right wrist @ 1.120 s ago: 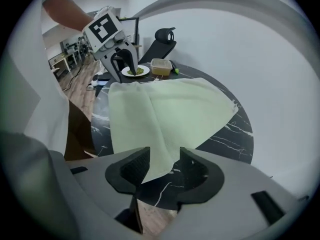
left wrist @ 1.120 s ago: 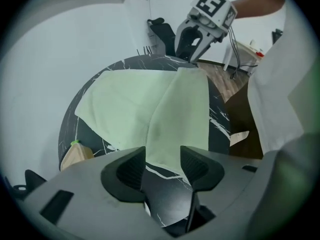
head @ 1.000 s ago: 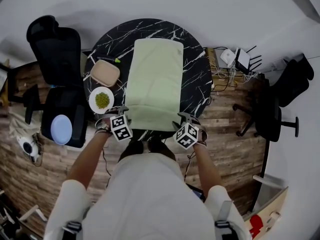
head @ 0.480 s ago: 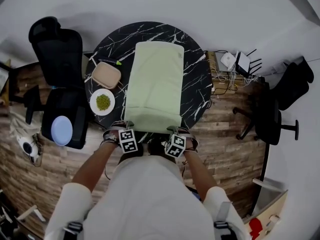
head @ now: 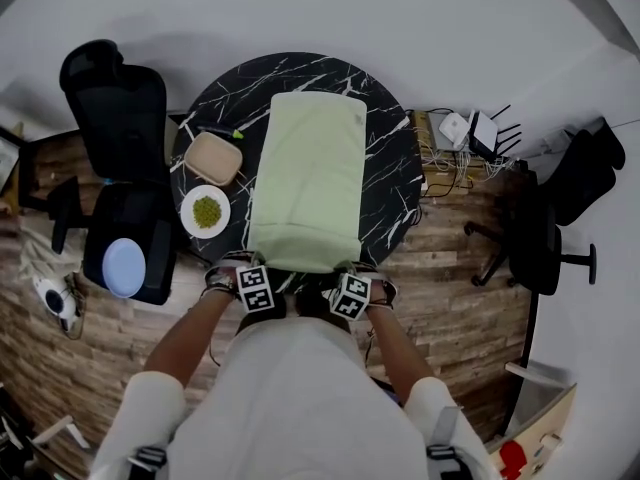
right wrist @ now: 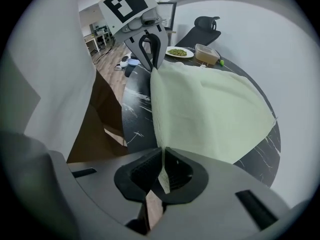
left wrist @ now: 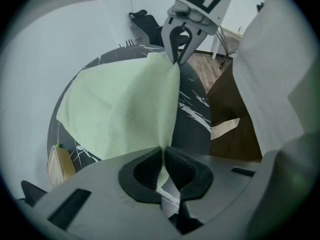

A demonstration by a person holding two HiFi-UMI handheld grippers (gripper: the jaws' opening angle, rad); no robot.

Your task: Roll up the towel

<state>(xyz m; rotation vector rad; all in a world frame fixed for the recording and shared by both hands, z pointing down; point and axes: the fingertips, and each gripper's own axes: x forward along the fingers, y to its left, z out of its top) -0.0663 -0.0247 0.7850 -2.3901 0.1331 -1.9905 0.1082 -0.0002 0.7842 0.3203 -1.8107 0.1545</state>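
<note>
A pale green towel (head: 308,178) lies flat along the round black marble table (head: 395,158), its near edge at the table's front rim. My left gripper (head: 256,268) is shut on the towel's near left corner; the left gripper view shows the cloth (left wrist: 125,104) pinched between the pads (left wrist: 145,169). My right gripper (head: 347,271) is at the near right corner, its jaws closing with the towel (right wrist: 210,109) pressed between them. Each gripper view shows the other gripper across the raised near edge: the right gripper (left wrist: 177,46) and the left gripper (right wrist: 150,49).
A white plate of green food (head: 206,211) and a beige lidded box (head: 212,157) sit on the table left of the towel. A black office chair (head: 115,108) stands to the left, another chair (head: 545,228) and cables (head: 470,128) to the right.
Both grippers moved nearer to each other and down to the towel's near corners. Their jaws closed on the cloth, and the near edge now stands lifted between them.
</note>
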